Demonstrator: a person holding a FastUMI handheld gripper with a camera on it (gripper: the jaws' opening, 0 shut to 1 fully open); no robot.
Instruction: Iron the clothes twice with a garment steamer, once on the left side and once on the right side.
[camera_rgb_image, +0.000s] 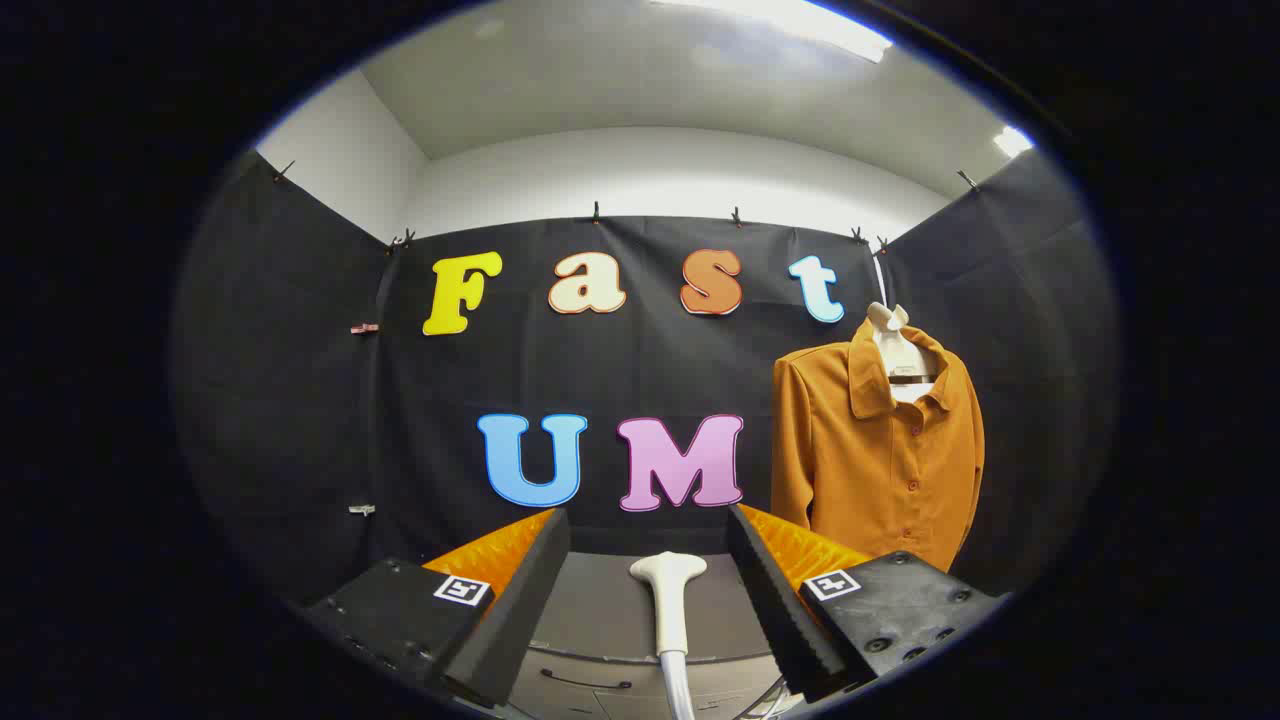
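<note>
A white garment steamer head (667, 590) lies on the grey table, its handle running back toward me, between my fingers. My gripper (650, 545) is open, with one finger on each side of the steamer and a clear gap to it on both sides. An orange button-up shirt (875, 455) hangs on a white hanger (897, 345) against the black booth wall, beyond my fingers and off to the right. The shirt's lower hem is hidden behind my right finger.
The grey table top (600, 610) runs back to the black cloth wall. A thin dark cable (585, 682) lies on the table near its front edge, left of the steamer's hose.
</note>
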